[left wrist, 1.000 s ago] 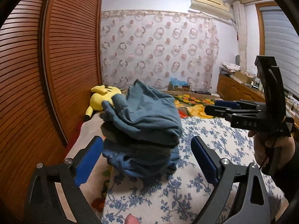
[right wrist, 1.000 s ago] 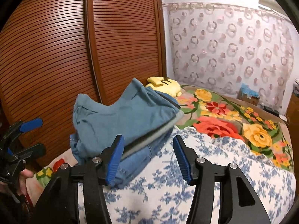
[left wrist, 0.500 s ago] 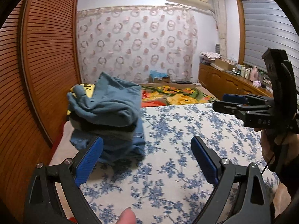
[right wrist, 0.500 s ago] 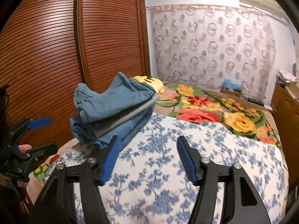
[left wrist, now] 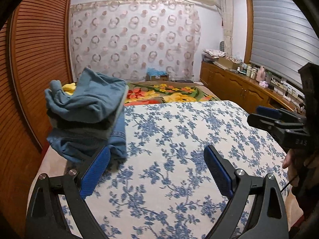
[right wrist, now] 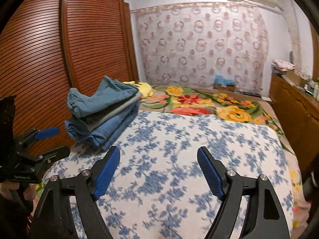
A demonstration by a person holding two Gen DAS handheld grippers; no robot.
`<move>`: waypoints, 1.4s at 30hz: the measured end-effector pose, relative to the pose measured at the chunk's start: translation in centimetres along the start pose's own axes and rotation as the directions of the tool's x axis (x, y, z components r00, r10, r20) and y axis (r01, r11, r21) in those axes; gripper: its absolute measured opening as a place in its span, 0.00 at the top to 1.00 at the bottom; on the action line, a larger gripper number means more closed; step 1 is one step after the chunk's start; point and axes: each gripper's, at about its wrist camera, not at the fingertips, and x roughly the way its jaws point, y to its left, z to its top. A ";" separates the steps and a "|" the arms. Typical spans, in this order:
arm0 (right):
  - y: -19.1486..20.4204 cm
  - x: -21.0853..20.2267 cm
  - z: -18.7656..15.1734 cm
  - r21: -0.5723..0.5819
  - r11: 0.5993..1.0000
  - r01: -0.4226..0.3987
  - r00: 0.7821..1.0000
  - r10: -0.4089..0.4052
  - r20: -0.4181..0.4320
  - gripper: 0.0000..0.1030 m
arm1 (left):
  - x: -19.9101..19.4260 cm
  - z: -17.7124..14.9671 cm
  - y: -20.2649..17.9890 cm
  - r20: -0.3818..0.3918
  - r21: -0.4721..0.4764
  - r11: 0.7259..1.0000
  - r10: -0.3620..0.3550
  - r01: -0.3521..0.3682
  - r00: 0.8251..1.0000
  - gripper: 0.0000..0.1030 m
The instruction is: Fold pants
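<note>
Floral bedspread (left wrist: 179, 131) bears folded pants (left wrist: 87, 115) left of both hand-held grippers (left wrist: 157, 171) (right wrist: 158, 169) (spread, empty).

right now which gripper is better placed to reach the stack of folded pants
Left, probably. The left gripper is open with its left finger right beside the stack. The right gripper is also open but sits further over the blue floral cover, stack off to its left.

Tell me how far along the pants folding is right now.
Folding looks done: the pants sit as a stack of folded garments at the left edge of the floral bedspread. Nothing is in hand; the left gripper and right gripper are open and empty. No unfolded pants are in view.
</note>
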 end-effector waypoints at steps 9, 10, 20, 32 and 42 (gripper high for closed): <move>-1.1 -2.8 -1.1 0.050 0.995 0.090 0.996 -0.090 -0.009 0.18 | -0.3 -0.4 -2.5 -0.019 0.010 1.000 -0.015 0.015 1.000 0.07; -1.2 -3.0 -1.2 0.055 0.994 0.097 0.995 -0.096 -0.012 0.18 | -0.3 -0.3 -2.7 -0.020 0.011 1.000 -0.015 0.015 1.000 0.07; -1.4 -5.6 -1.2 0.074 0.984 0.161 0.987 -0.162 0.012 0.15 | -1.0 0.8 -4.3 -0.008 0.020 1.000 -0.021 0.022 1.000 0.07; -0.7 -8.6 -0.9 0.068 0.981 0.180 0.980 -0.185 0.080 0.15 | -4.0 3.2 -6.2 0.067 0.041 0.999 -0.032 0.030 0.997 0.07; -0.5 -9.4 -1.2 0.060 0.981 0.185 0.974 -0.191 0.126 0.14 | -6.1 4.0 -6.3 0.107 0.043 0.999 -0.029 0.025 0.994 0.07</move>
